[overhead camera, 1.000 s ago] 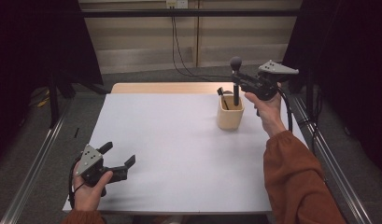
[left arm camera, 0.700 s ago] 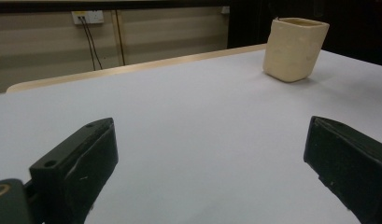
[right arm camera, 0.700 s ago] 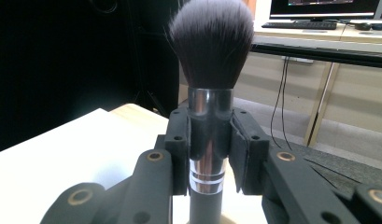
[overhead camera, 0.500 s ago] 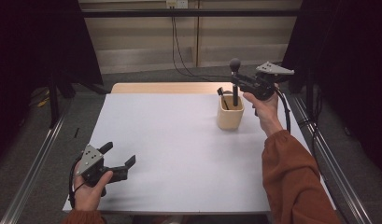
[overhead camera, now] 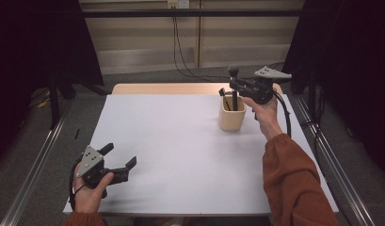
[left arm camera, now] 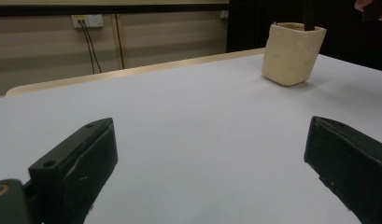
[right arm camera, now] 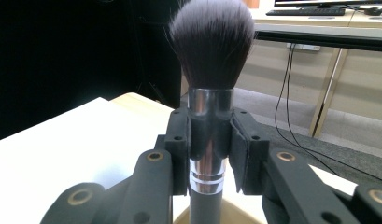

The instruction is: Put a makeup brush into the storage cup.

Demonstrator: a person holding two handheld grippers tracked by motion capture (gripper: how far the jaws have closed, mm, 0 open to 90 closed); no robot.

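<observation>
Two grippers share the work unevenly: my right gripper, upper right of the high view, clamps the makeup brush by its metal ferrule, bristles up, handle hanging straight into the cream holder so it can slide in or out cleanly. I think the handle tip sits inside the cup, though the rim hides it. My left gripper rests at the lower left of the white table, jaws spread wide with nothing between them, well apart from the holder. Compared with a second ago, the brush and both hands have barely shifted.
</observation>
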